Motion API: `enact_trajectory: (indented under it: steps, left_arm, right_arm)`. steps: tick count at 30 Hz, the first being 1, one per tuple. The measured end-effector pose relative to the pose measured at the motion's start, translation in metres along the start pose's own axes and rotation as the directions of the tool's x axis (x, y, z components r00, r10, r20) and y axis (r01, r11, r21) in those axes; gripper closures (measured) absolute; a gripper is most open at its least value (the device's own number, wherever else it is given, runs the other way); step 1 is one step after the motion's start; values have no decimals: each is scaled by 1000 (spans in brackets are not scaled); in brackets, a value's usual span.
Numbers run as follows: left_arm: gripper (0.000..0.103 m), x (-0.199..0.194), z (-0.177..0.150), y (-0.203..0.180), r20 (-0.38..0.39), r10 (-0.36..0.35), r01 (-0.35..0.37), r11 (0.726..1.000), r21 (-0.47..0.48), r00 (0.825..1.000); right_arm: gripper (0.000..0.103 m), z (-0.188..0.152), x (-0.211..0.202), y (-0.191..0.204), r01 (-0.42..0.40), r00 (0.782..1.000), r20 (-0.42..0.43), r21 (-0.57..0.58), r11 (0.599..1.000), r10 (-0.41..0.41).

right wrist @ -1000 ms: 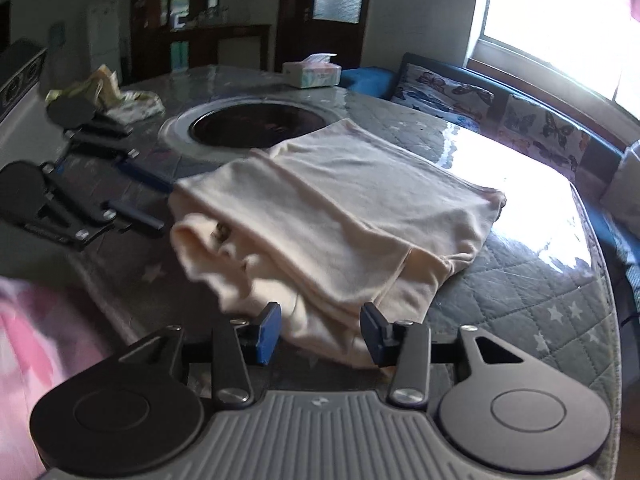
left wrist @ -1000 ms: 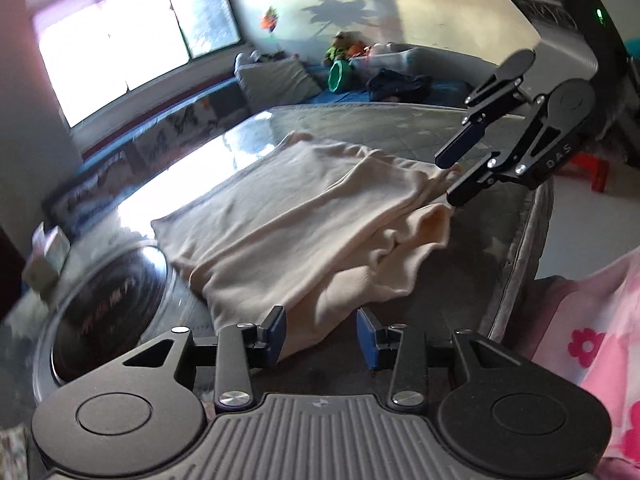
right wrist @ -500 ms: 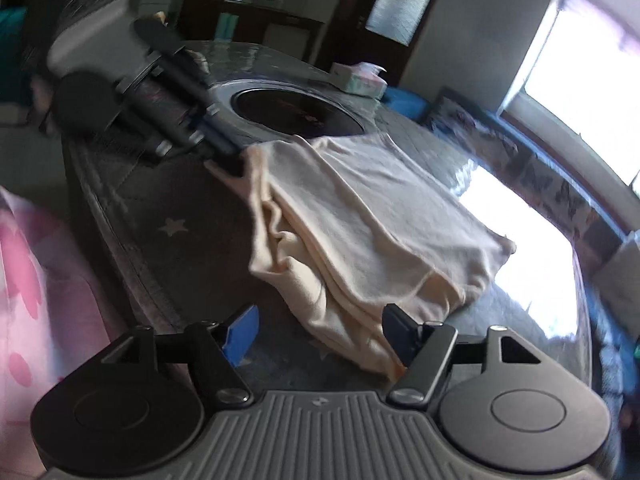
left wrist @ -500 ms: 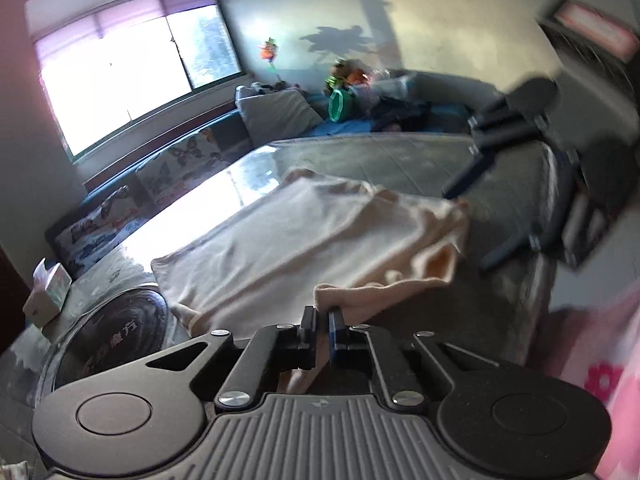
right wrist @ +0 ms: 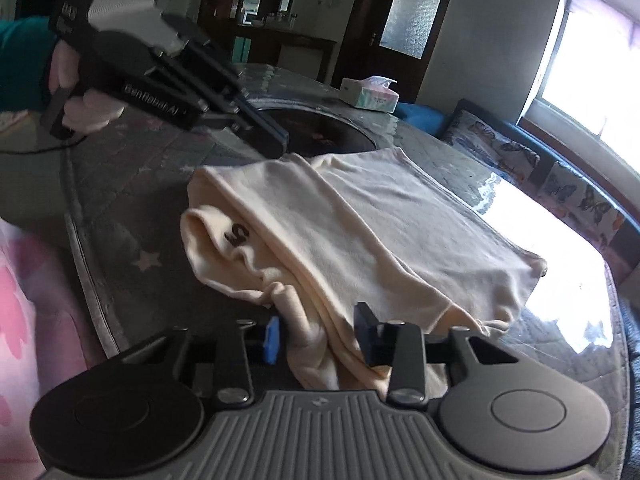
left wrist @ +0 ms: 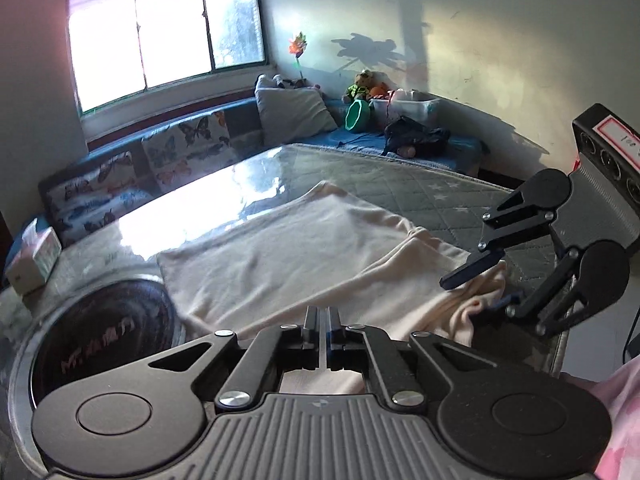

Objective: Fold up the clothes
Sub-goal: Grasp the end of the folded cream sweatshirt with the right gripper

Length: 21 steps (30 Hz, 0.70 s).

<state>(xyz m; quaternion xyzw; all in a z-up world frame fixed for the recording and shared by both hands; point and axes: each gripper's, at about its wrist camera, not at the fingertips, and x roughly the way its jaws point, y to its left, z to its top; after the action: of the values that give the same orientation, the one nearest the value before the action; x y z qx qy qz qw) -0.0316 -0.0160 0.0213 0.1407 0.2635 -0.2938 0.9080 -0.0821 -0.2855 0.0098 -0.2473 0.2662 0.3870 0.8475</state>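
Note:
A cream garment [left wrist: 304,256] lies partly folded on a quilted grey table [left wrist: 420,184]. My left gripper [left wrist: 323,330] is shut on the garment's near edge; in the right wrist view it [right wrist: 260,136] pinches the far corner of the cloth [right wrist: 360,216]. My right gripper [right wrist: 318,334] is open, its jaws on either side of a bunched fold at the garment's near corner. In the left wrist view the right gripper [left wrist: 480,286] sits at the garment's right corner, cloth between its jaws.
A round dark inset [left wrist: 104,344] sits in the table to the left of the garment. A tissue box [right wrist: 370,94] stands at the table's far side. A cushioned bench [left wrist: 160,160] with toys runs under the window. Pink floral cloth [right wrist: 24,320] lies at the near table edge.
My left gripper has closed on the garment's edge and lifted it. My right gripper has moved in, its open jaws now around the bunched corner.

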Motion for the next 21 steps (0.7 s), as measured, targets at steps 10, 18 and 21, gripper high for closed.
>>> enact_trajectory:
  steps: [10,18,21]
  left_arm:
    - [59,-24,-31,-28,-40,-61,66,988,138,997]
    - [74,5,-35,-52,-17,6,-2,975,220,1000]
    - [92,12,-30,-49,-4,21,-19,978,209,1000]
  right_arm:
    - [94,12,-7,-22,-57,998,21,157,986,54]
    - [95,15,-8,-23,-56,998,26,176,983,52]
    - [94,14,-10,-21,-56,998,27,168,984,52]
